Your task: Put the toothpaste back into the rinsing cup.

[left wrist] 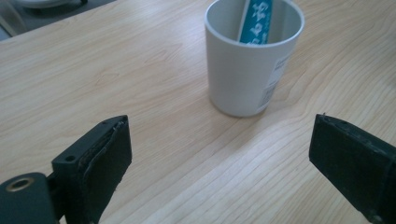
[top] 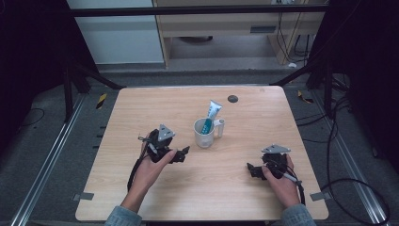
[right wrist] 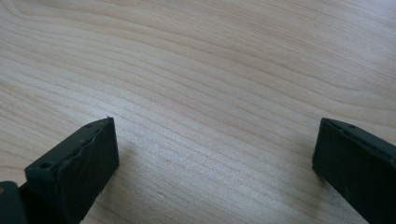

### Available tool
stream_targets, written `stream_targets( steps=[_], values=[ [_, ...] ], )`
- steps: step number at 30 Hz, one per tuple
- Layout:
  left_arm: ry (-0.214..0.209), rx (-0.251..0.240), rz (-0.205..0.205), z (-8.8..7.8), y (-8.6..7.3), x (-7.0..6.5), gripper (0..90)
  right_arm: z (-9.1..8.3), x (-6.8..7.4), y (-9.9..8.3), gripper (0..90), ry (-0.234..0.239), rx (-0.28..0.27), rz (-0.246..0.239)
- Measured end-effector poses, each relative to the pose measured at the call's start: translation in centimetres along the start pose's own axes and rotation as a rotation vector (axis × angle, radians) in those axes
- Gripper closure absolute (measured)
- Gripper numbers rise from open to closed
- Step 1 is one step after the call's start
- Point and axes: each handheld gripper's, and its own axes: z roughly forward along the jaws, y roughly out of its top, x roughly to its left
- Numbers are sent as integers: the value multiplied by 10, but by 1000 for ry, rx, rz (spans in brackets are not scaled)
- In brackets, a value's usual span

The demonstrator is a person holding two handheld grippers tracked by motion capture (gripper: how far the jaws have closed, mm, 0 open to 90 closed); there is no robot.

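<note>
I am working in what looks like a lab recording bay: my wooden worktop (top: 155, 197) stands between dark curtains (top: 28, 56), with floor rails (top: 42, 165), loose cables (top: 339, 141) and hazard tape (top: 101, 100) around it.

Ahead of the black left gripper (left wrist: 219, 154) stands a white cup (left wrist: 250, 60) holding a teal, white-lettered tube (left wrist: 256, 21) on pale wood-grain table (left wrist: 116, 70).

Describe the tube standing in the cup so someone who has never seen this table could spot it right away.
Start at the wooden table and find the white cup near its middle, just ahead of the left tongs. The tube stands inside the cup, leaning back over the rim. Its teal and white colouring makes it the one bright thing there, unlike the plain white cup around it.
</note>
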Motion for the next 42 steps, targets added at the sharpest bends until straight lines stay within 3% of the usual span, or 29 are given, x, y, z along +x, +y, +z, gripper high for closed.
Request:
stream_targets(
  steps=[6, 14, 27, 31, 35, 42],
  values=[
    [46, 21, -5, -2, -17, 12, 54, 0, 0, 0, 6, 2, 2, 8],
    [72, 42, -32, -1, -36, 24, 54, 0, 0, 0, 6, 2, 2, 7],
    [114, 59, -38, -4, -51, 45, 55, 0, 0, 0, 6, 2, 2, 7],
    [170, 90, -33, -4, -57, 54, 55, 0, 0, 0, 6, 2, 2, 7],
    [187, 119, -34, -4, -62, 62, 58, 0, 0, 0, 6, 2, 2, 8],
    [210, 146, -108, -10, -78, 79, 57, 0, 0, 0, 6, 2, 2, 6]
  ],
)
